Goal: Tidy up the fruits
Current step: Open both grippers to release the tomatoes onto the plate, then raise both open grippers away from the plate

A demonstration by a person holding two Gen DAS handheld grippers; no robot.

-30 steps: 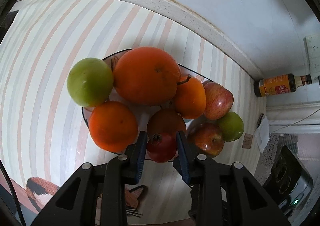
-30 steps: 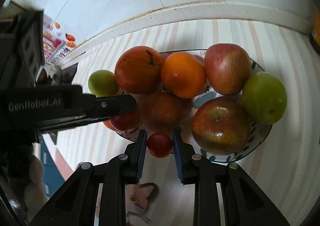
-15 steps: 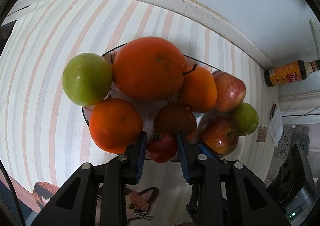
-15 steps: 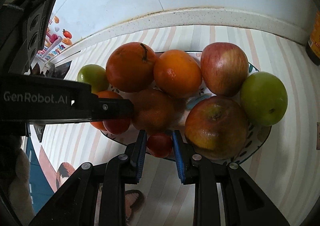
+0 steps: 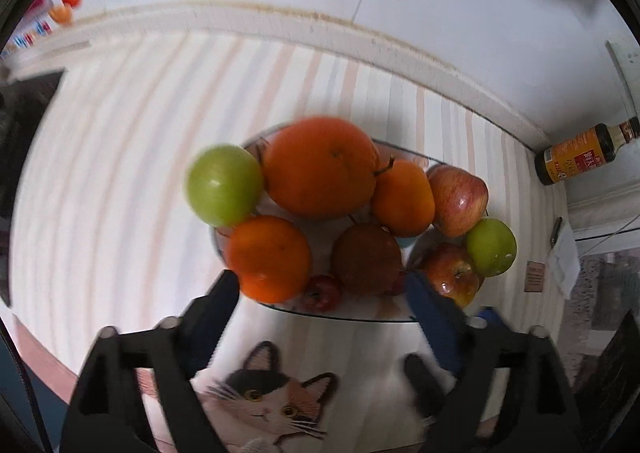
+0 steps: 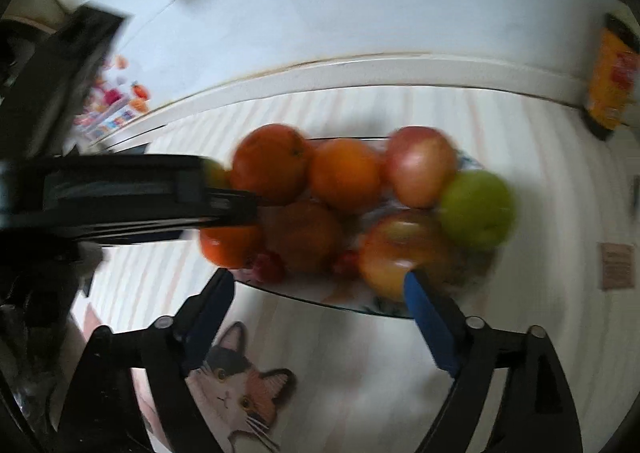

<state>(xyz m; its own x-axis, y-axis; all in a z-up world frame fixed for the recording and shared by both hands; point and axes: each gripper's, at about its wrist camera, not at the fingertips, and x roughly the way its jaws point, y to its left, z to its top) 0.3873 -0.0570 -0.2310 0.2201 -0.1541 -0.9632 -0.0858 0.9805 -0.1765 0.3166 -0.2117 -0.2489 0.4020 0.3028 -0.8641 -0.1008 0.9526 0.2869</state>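
A plate (image 5: 360, 317) on the striped cloth is heaped with fruit: a big orange (image 5: 320, 167), a green apple (image 5: 224, 185), a brown fruit (image 5: 366, 259), red apples (image 5: 458, 201) and more. A small red fruit (image 5: 322, 293) lies free on the plate's near edge. My left gripper (image 5: 322, 281) hovers over it, jaws opening wide, pads clear of it. In the blurred right wrist view, another small red fruit (image 6: 347, 263) rests by a red apple (image 6: 396, 253). My right gripper (image 6: 318, 277) is above it, jaws opening, touching nothing. The left gripper's black body (image 6: 120, 197) reaches in from the left.
A brown sauce bottle (image 5: 580, 159) lies at the right by the white wall. A cat picture (image 5: 272, 405) is printed on the cloth just in front of the plate. A raised white ledge (image 5: 360, 33) runs behind the plate.
Both grippers were shut on small red fruits at the plate's near edge. Both have let go and spread wide, and have drawn back and up from the plate.
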